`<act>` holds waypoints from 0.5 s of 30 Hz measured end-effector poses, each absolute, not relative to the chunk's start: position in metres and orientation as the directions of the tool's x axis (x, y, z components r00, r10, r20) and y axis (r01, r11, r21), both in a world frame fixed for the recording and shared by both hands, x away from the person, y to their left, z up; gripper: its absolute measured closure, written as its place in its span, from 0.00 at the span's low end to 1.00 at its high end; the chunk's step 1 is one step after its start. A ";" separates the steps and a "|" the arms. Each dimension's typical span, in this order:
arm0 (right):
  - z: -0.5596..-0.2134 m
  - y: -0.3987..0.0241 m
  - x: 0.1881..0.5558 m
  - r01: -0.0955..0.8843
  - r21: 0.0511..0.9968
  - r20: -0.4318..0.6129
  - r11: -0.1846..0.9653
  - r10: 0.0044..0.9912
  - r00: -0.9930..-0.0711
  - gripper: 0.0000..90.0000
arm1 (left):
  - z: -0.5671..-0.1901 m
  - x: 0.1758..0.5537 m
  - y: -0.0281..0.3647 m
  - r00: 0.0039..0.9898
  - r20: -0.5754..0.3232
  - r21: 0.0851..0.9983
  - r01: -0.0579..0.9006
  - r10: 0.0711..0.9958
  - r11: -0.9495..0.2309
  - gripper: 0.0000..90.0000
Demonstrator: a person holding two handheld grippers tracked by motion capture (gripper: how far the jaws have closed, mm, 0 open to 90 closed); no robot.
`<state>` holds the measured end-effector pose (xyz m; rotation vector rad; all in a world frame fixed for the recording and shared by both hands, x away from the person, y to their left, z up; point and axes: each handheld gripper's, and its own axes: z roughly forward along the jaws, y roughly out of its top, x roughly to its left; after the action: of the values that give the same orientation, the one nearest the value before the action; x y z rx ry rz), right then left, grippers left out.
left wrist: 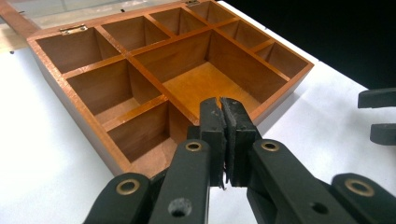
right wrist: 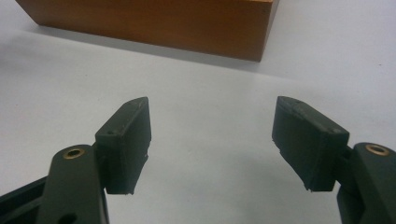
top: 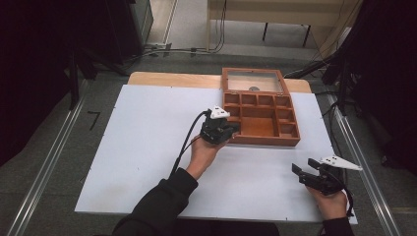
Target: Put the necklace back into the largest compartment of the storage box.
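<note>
At table's near edge, right gripper (top: 301,173) is idling w/ jaws spread wide, nothing between, box's front corner just ahead & apart. Further in, left gripper (left wrist: 223,122) is hovering at the wooden box (top: 260,120) near-left corner, jaws pinched together & empty, prob. lined up to poke into a compartment. Lid (top: 254,81) is standing open behind.

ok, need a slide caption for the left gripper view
Left gripper, shut and empty, poised at the near edge of the open, empty wooden compartment box.
</note>
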<state>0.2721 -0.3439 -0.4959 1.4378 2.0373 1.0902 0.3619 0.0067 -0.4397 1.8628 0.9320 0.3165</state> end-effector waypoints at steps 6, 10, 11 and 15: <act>-0.496 -0.344 0.272 0.593 0.790 0.100 0.158 0.920 -0.378 0.30 | -0.438 0.366 0.002 0.670 -0.166 0.862 0.455 0.723 -0.224 0.99; -0.495 -0.344 0.272 0.591 0.791 0.100 0.158 0.920 -0.379 0.30 | -0.439 0.370 -0.001 0.670 -0.164 0.858 0.459 0.724 -0.231 0.99; -0.495 -0.344 0.272 0.591 0.791 0.100 0.157 0.920 -0.379 0.30 | -0.439 0.371 -0.002 0.670 -0.164 0.858 0.460 0.724 -0.230 0.99; -0.495 -0.344 0.272 0.592 0.791 0.102 0.157 0.920 -0.380 0.30 | -0.438 0.374 -0.007 0.674 -0.161 0.860 0.454 0.721 -0.232 0.99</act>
<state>0.2716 -0.3440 -0.4954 1.4374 2.0353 1.0952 0.3736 -0.0069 -0.4382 1.8784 0.9233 0.3313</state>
